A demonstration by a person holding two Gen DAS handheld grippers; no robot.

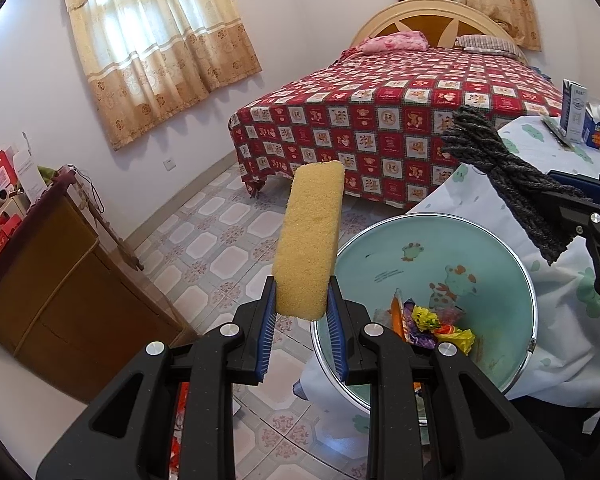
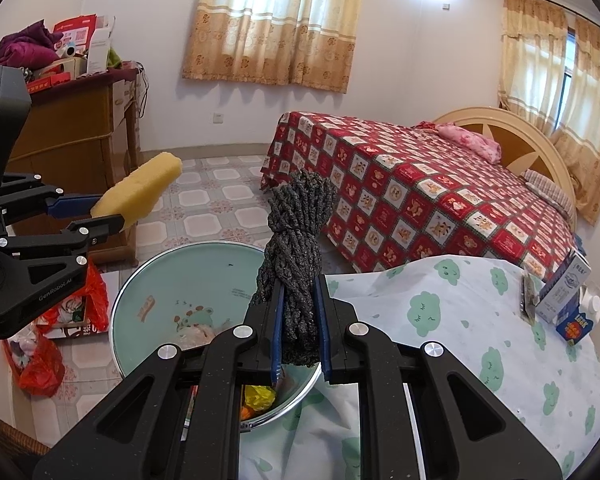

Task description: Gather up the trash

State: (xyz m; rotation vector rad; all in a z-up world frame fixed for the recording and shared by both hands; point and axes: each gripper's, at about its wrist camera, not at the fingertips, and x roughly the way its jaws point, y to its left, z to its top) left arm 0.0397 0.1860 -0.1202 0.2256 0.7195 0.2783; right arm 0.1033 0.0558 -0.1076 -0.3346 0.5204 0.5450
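Observation:
My left gripper (image 1: 302, 300) is shut on the lower end of a yellow sponge (image 1: 312, 236), which sticks up and forward above the left rim of a round pale-green basin (image 1: 496, 240). The basin holds crumpled wrappers (image 1: 440, 324). My right gripper (image 2: 300, 312) is shut on a dark grey bundle of cord (image 2: 296, 240), held over the basin (image 2: 188, 276). In the right wrist view the left gripper (image 2: 112, 212) with the sponge (image 2: 140, 188) shows at the left. In the left wrist view the cord bundle (image 1: 496, 160) shows at the right.
A table with a white cloth printed with green clouds (image 2: 460, 320) carries cartons (image 2: 568, 296) at its far right. A bed with a red patterned cover (image 1: 380, 120) stands behind. A wooden cabinet (image 1: 60, 280) stands at the left, red plastic bags (image 2: 40, 364) lie on the tiled floor.

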